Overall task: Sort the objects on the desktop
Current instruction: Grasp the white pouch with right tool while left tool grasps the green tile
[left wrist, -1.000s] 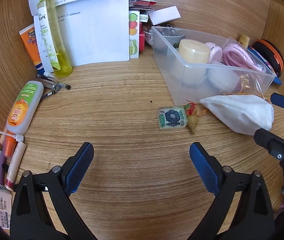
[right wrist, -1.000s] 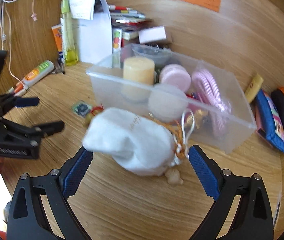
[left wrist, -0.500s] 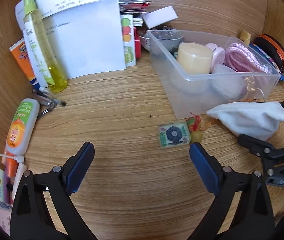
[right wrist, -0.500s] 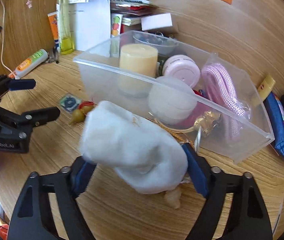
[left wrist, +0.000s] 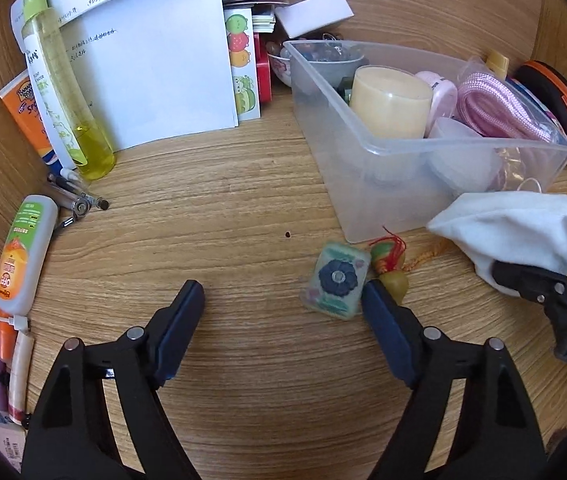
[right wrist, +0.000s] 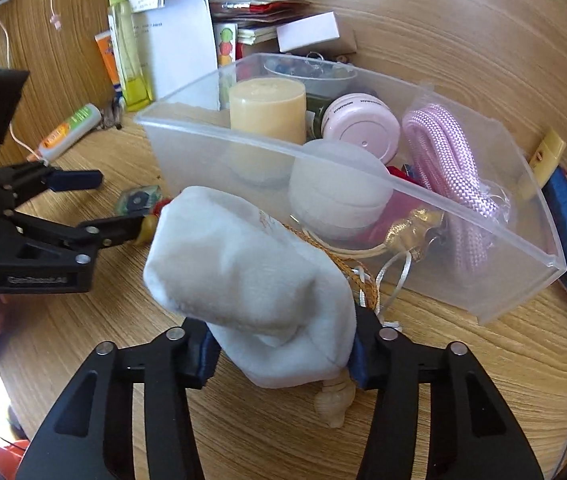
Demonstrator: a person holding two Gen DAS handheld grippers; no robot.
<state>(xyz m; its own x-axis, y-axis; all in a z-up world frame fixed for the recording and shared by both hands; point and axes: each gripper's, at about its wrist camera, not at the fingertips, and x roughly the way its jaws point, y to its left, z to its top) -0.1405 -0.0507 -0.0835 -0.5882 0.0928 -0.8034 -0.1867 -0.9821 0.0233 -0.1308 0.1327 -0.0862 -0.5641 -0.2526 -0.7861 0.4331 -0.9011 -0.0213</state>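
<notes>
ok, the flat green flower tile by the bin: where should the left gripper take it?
Across its two long edges, from above. The flower tile lies flat on the desk, so only its edges offer purchase. The left gripper, jaws closing, has just its right pad beside it.

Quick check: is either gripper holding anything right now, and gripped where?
Right gripper is closing on the white cloth pouch, pads pinching its near lower end. Left gripper is closing with nothing between its jaws.

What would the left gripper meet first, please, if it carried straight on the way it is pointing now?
Most likely bare desk: the left gripper, its jaws closing on nothing, angles down at open wood. The green floral tile lies just inside its right finger, so that finger might catch it first; depth is unclear.
</notes>
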